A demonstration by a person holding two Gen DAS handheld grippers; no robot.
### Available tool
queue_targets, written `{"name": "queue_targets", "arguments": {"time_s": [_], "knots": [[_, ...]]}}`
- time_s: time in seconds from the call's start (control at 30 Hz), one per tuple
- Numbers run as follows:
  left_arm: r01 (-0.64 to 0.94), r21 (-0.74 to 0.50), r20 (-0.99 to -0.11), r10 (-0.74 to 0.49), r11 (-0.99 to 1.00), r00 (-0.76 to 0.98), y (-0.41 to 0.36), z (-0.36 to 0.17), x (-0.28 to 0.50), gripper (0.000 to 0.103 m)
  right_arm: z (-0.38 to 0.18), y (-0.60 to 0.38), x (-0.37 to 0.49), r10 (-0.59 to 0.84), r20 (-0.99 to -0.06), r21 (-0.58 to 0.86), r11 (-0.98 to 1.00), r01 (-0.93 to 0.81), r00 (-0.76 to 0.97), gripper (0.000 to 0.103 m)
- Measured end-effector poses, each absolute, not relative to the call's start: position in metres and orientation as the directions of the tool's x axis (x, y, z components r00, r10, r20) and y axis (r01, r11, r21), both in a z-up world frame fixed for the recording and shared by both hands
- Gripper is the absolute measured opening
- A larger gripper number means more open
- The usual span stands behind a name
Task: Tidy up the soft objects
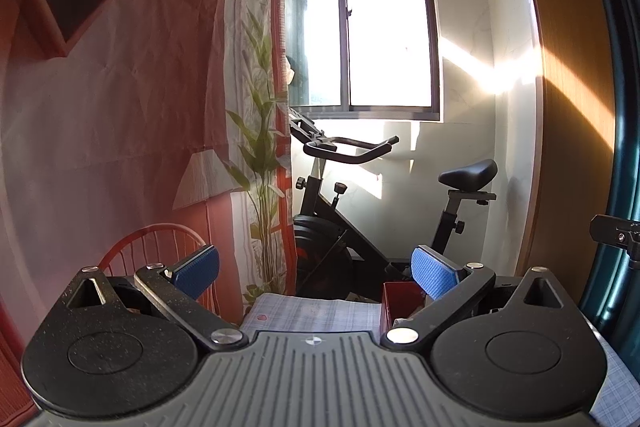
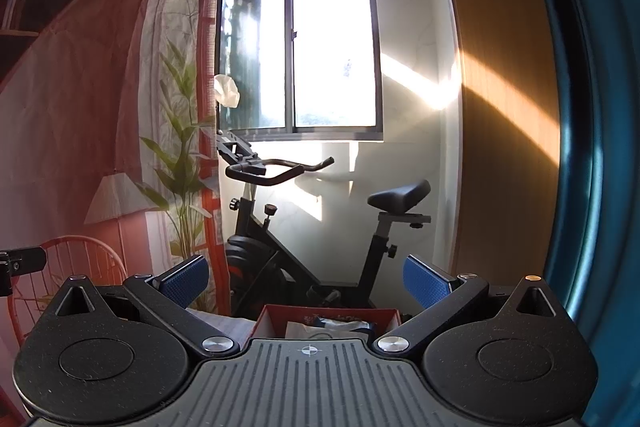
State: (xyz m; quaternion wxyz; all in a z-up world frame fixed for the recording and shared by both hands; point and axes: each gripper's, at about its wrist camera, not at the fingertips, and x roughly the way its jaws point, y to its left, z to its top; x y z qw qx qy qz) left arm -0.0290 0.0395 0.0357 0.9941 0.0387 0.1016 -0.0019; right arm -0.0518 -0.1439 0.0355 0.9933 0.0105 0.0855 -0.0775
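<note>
red box (image 2: 328,317) of crumpled soft items (image 2: 332,329)

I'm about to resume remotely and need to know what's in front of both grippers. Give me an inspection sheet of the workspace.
Surface: plaid cloth covering the surface below the grippers; only a strip shows.
Job's things: red box with pale packets inside; soft objects not clearly identifiable.
Clutter: nothing seen on the visible cloth beyond the box.
Grippers: left gripper open, empty; right gripper open, empty; both raised, aimed at the room.
Cables: nothing seen.
Surroundings: exercise bike under a sunlit window; printed backdrop curtain on the left; wooden panel and a teal edge on the right.
</note>
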Motion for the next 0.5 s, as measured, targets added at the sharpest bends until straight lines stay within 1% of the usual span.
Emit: {"name": "queue_targets", "arguments": {"time_s": [0.5], "knots": [[0.012,0.095,-0.194,0.007,0.995,0.981,0.0368,0.0370,-0.0338,0.103,0.0359,-0.1423,-0.0527,-0.152,-0.172,0.007,0.988,0.156,0.973,0.103]]}}
